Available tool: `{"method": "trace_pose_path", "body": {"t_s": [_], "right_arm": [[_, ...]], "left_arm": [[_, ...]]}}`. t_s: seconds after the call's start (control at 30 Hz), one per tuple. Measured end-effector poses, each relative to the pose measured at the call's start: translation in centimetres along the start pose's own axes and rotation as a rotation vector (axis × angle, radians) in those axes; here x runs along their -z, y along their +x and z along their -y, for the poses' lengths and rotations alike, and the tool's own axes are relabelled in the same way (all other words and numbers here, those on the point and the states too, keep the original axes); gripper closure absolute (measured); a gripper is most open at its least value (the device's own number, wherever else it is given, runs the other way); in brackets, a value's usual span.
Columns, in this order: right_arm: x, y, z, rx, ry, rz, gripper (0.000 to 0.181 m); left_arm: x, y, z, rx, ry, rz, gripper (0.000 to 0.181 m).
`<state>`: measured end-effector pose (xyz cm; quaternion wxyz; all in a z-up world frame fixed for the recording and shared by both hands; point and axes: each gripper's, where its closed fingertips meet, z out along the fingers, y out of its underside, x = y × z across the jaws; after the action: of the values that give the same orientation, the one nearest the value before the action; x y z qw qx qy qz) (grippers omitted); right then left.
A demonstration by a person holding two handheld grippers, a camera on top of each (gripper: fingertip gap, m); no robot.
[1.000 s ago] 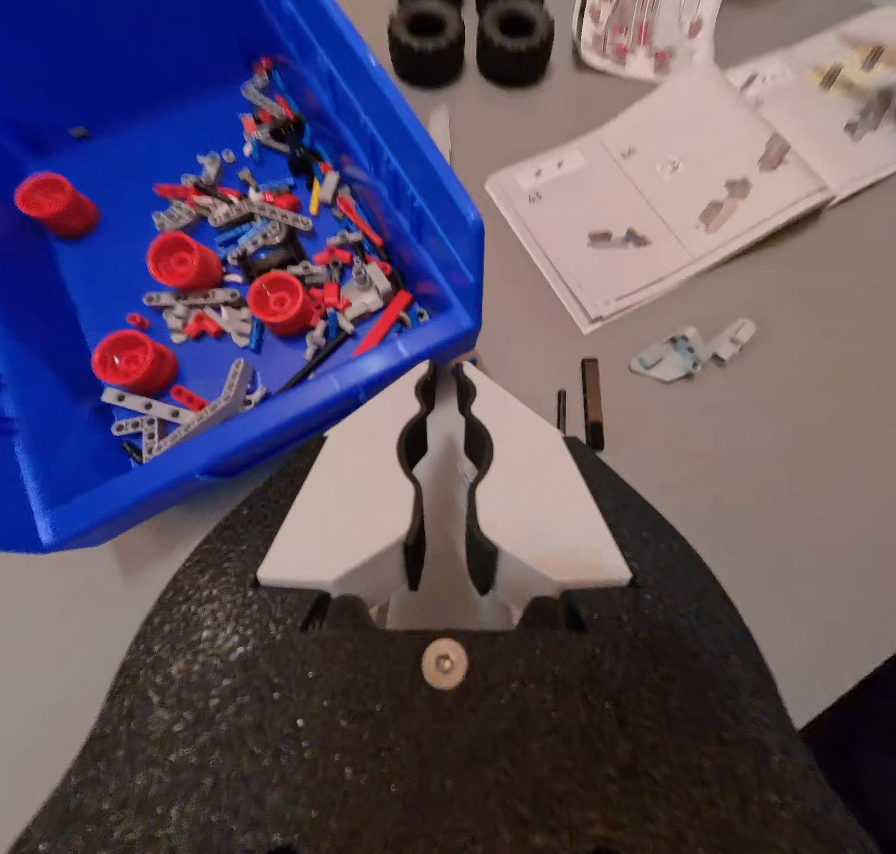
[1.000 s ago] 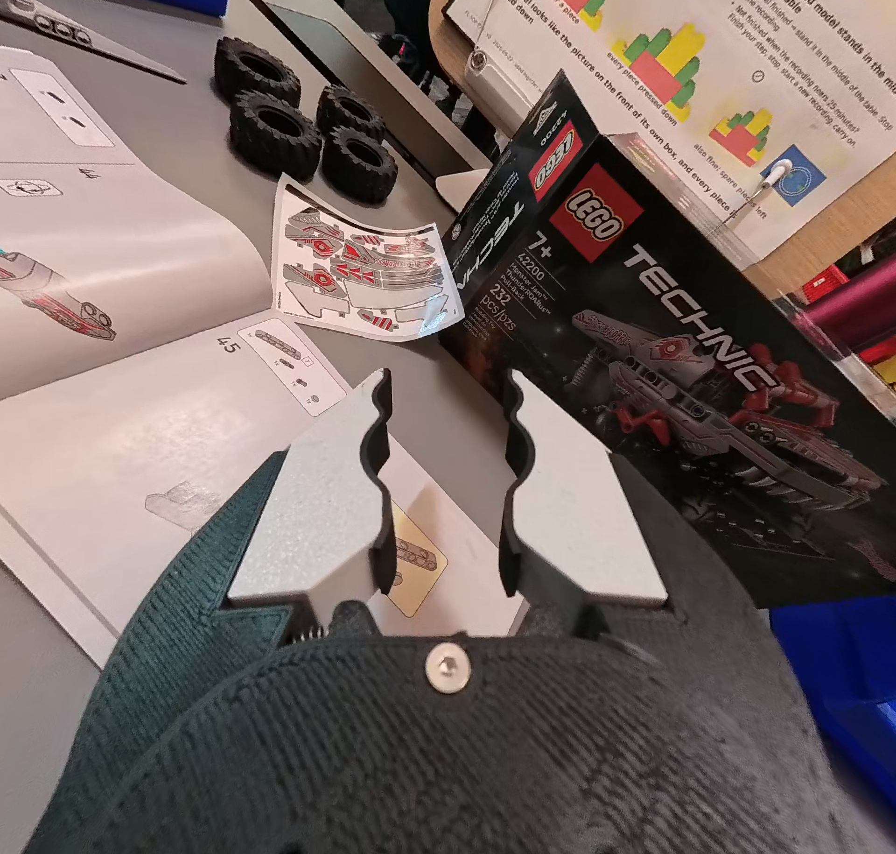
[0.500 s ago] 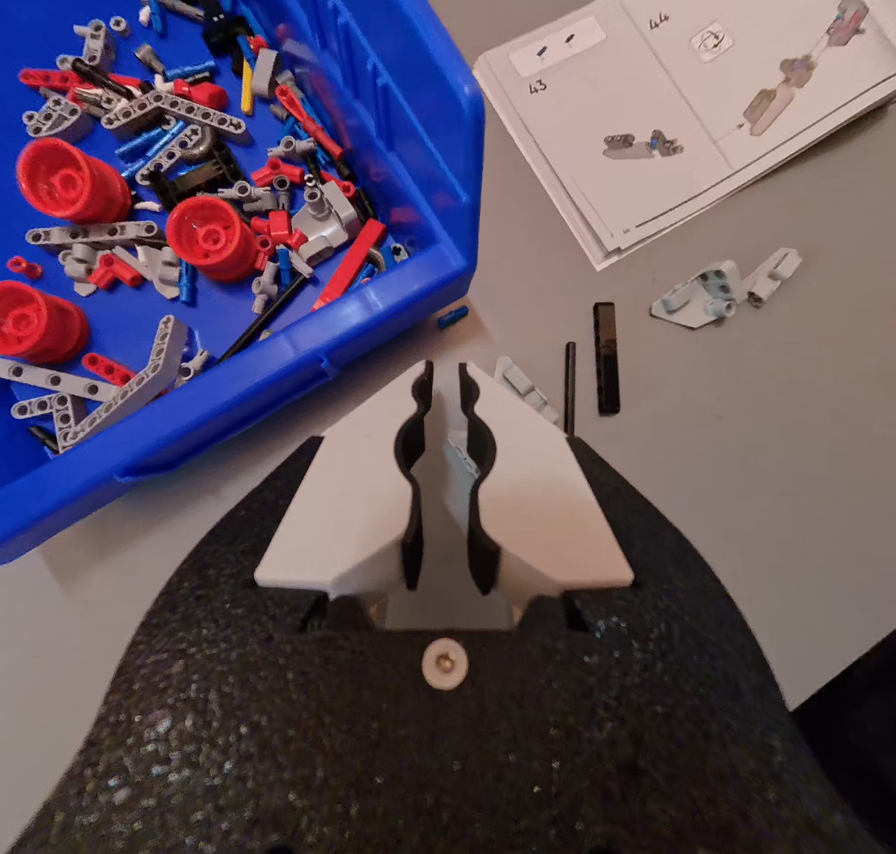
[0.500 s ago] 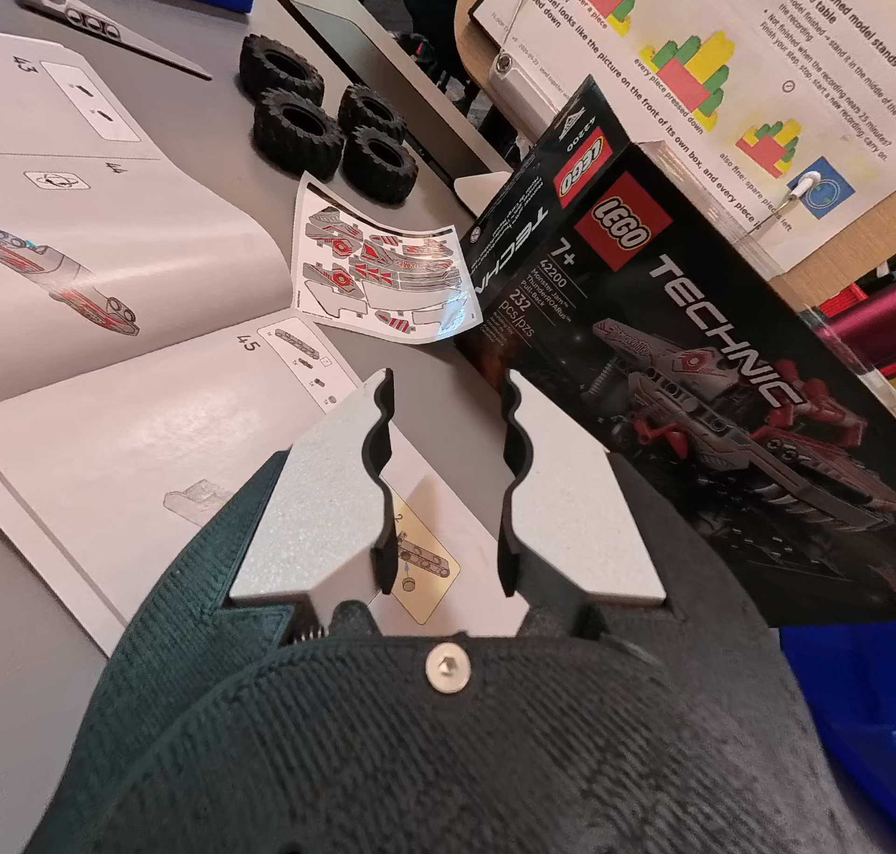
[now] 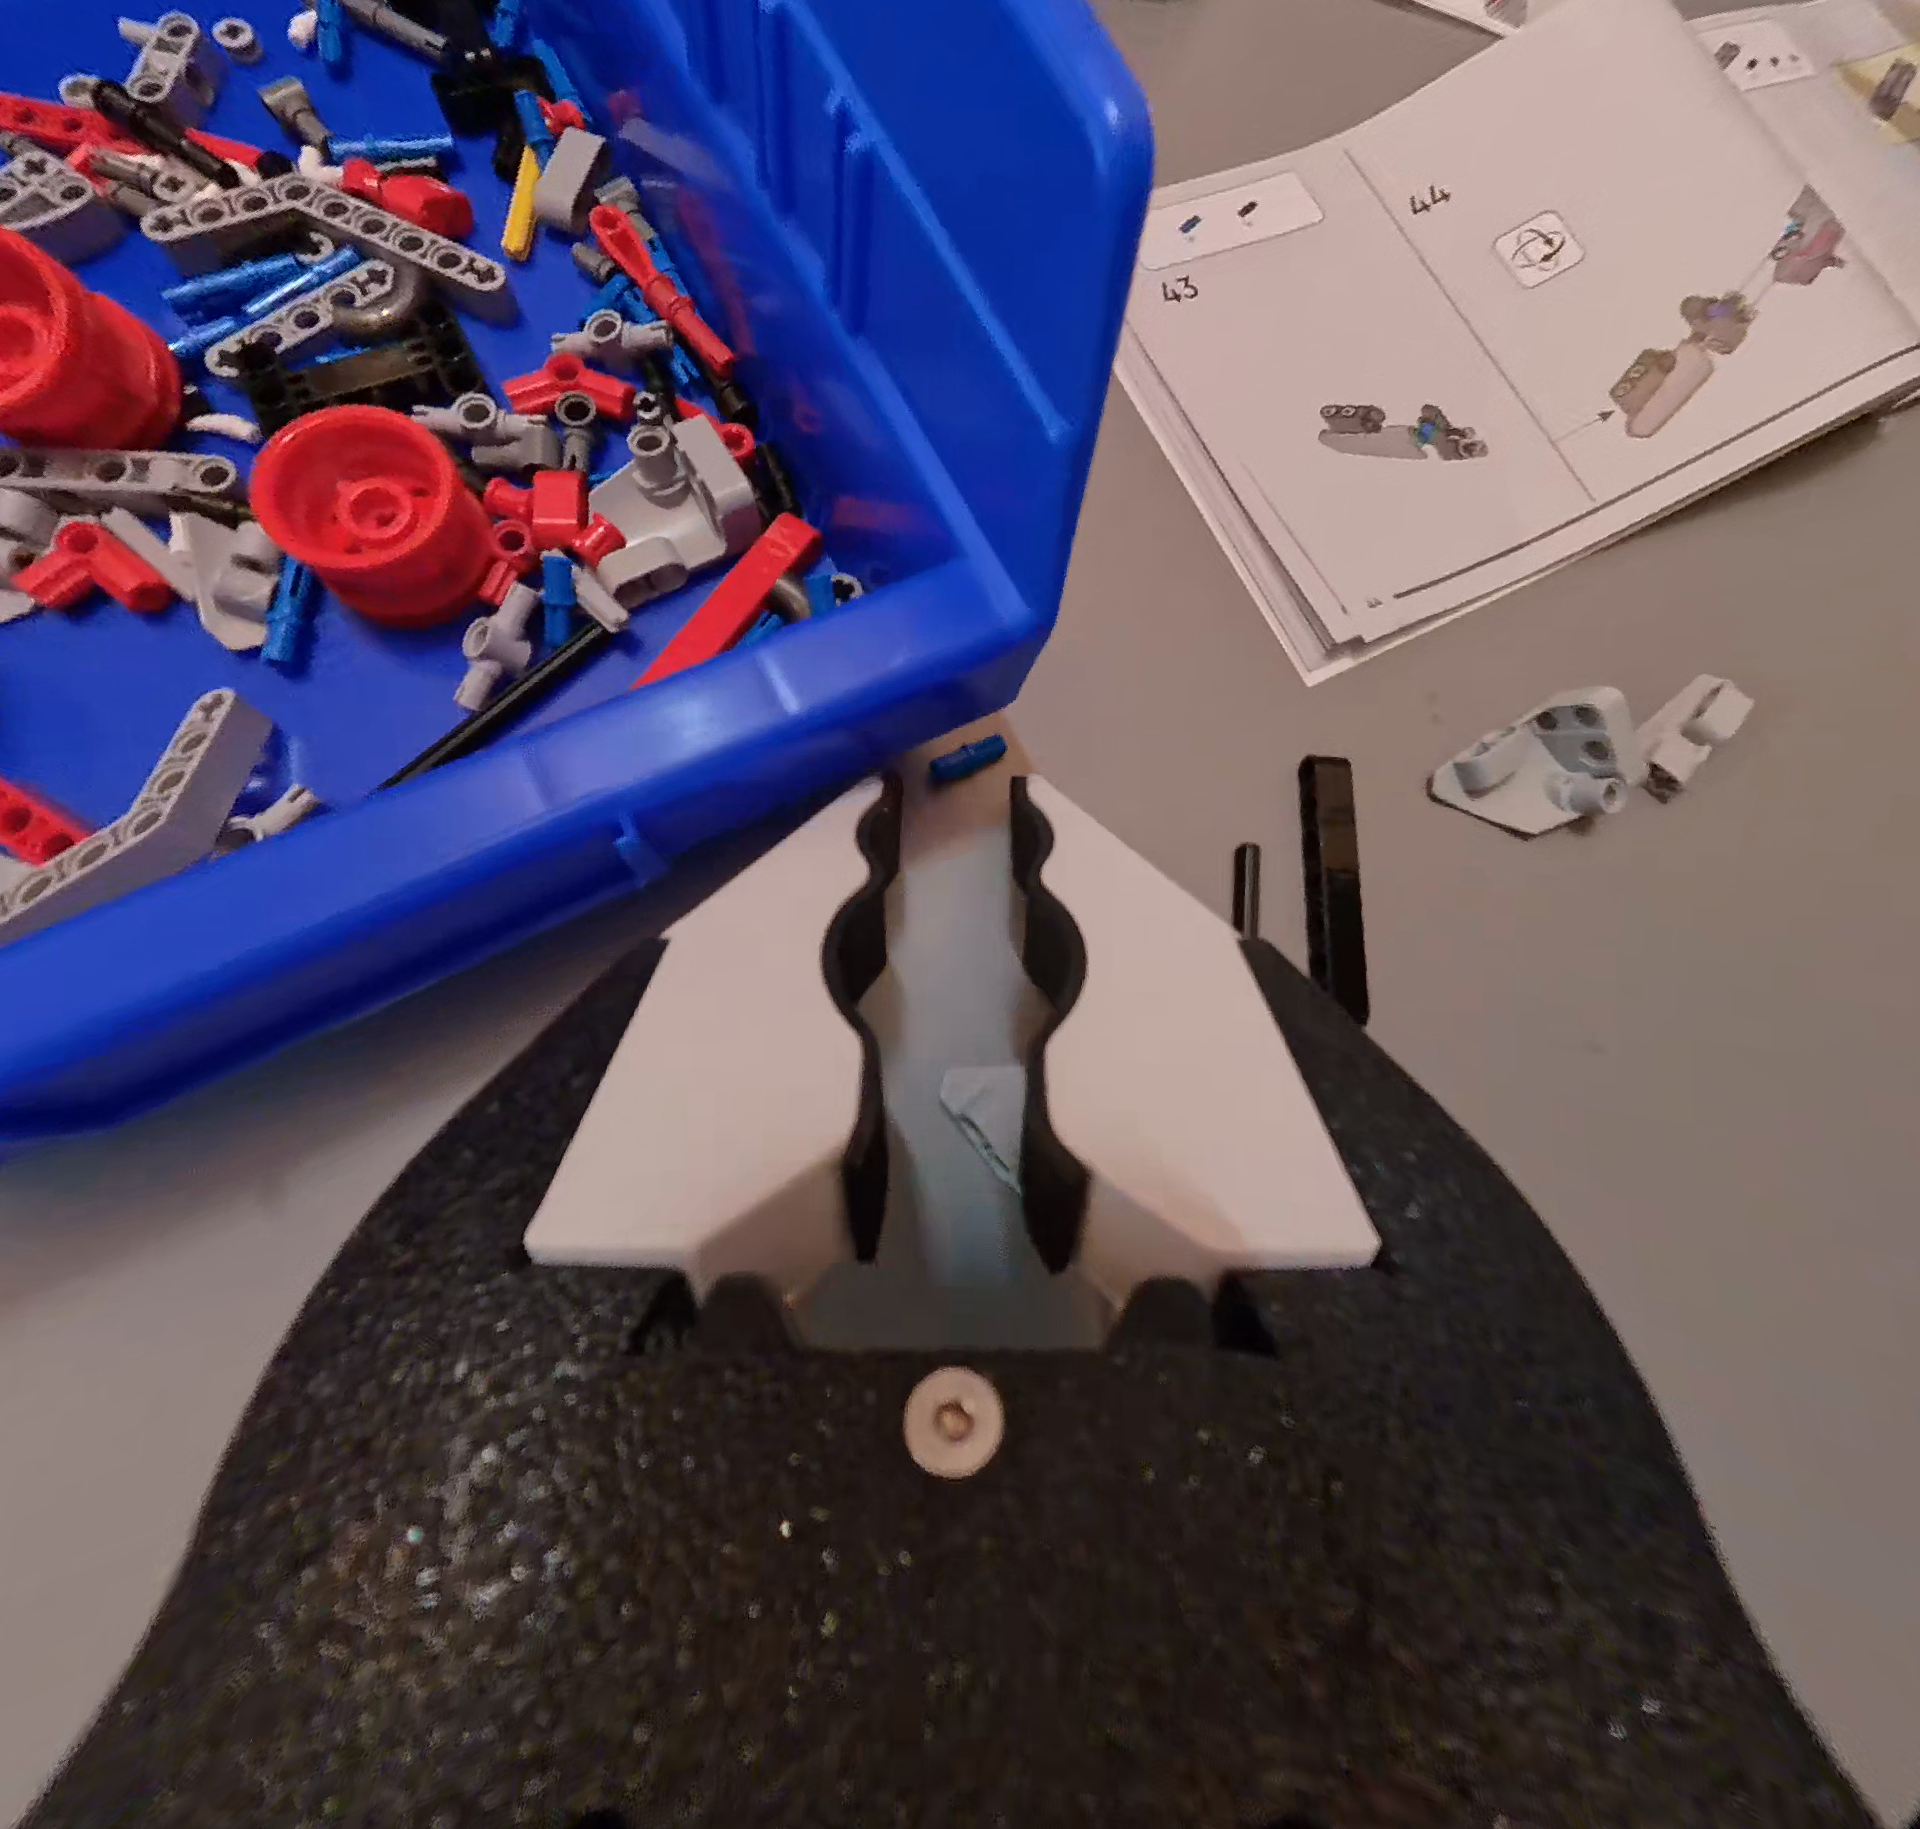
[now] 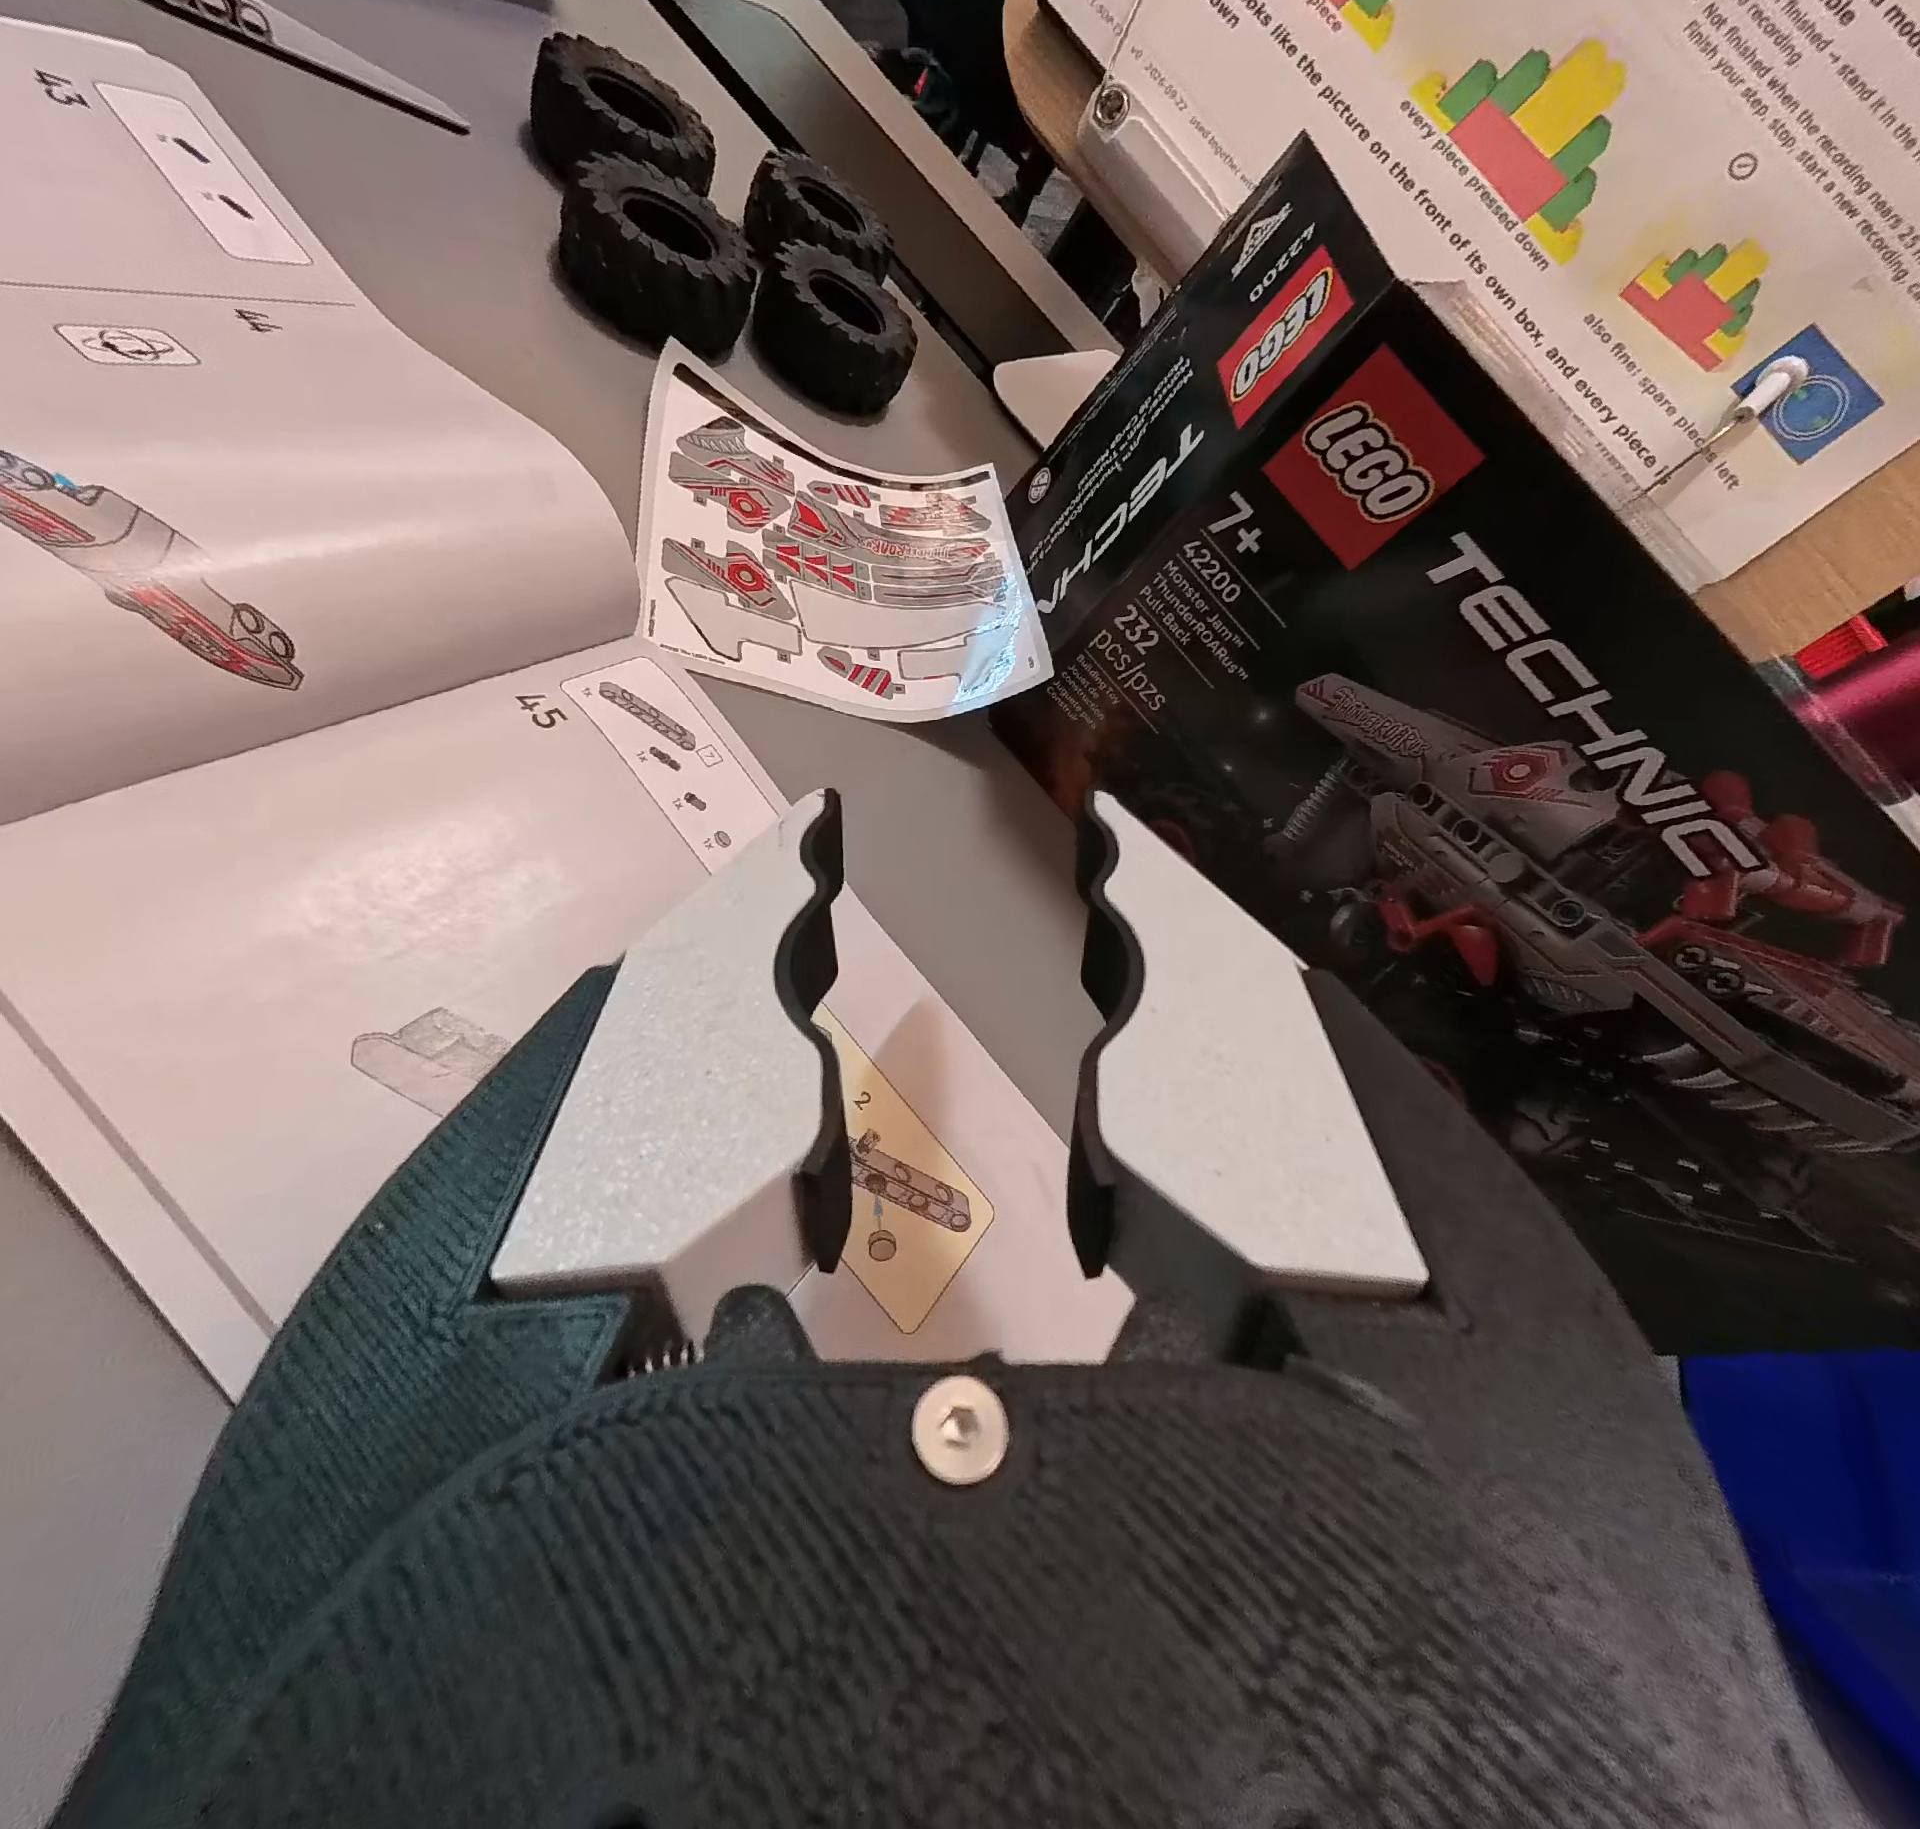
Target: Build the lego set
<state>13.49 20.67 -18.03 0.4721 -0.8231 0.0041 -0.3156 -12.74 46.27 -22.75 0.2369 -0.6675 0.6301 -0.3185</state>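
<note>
1. Since half a second before, my left claw (image 5: 951, 803) had slid toward the blue bin (image 5: 935, 345), and its jaws had spread a little; my right claw (image 6: 956, 823) had barely shifted.
2. Farthest left sat the bin, heaped with loose red, grey and blue pieces, a red wheel hub (image 5: 369, 512) among them.
3. My left claw's jaws stood a narrow way apart, gripping nothing; the left tip was just beside the bin's front rim, though I could not tell if it touched.
4. A small blue pin (image 5: 966, 756) lay on the table just past my tips, close under the bin's corner. A pale piece (image 5: 982, 1114) showed through the gap lower down.
5. Right of that lay a black rod (image 5: 1245, 886) and a black bar (image 5: 1330, 875), then a pale grey sub-assembly (image 5: 1558, 756), with the open booklet (image 5: 1507, 377) beyond.
6. My right claw hung half open and empty above the booklet's page, the sticker sheet (image 6: 831, 574) and four black tyres (image 6: 717, 241) ahead, the set's box (image 6: 1507, 792) to its right.
7. Risk, as I judged it: closing on the pin so near the bin wall could catch the rim, nudge the bin, or flick the pin underneath.
8. Open table lay right of and below the black bar; the bin hemmed my left side and the box hemmed my right claw.
</note>
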Motion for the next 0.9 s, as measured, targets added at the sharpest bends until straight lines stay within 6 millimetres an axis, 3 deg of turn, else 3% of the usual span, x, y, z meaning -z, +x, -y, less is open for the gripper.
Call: {"method": "trace_pose_path", "body": {"t_s": [0.2,0.3,0.37,0.4,0.57,0.77,0.9], "right_arm": [[-0.1,0.0,-0.3,0.002,-0.008,-0.001,0.138],[-0.2,-0.2,-0.4,-0.002,-0.013,0.007,0.137],[-0.2,-0.2,-0.5,0.003,-0.016,0.005,0.137],[-0.2,-0.2,-0.5,0.003,-0.016,0.005,0.137],[-0.2,-0.3,-0.4,0.003,-0.017,0.009,0.137],[-0.1,0.0,-0.5,-0.003,-0.016,0.001,0.137],[-0.1,-0.1,-0.4,0.003,-0.016,0.004,0.137]], "left_arm": [[-0.6,-0.1,0.1,-0.005,0.019,0.056,0.159],[-0.7,0.3,0.0,-0.091,0.015,0.086,0.159],[-0.8,1.3,-0.1,-0.154,0.009,0.06,0.181],[-0.9,1.5,0.0,-0.169,0.008,0.067,0.181],[-0.9,1.6,0.0,-0.18,0.007,0.089,0.181],[-0.4,3.1,0.5,-0.186,-0.008,0.052,0.171],[-1.3,3.2,0.8,-0.202,-0.051,0.08,0.168]]}}
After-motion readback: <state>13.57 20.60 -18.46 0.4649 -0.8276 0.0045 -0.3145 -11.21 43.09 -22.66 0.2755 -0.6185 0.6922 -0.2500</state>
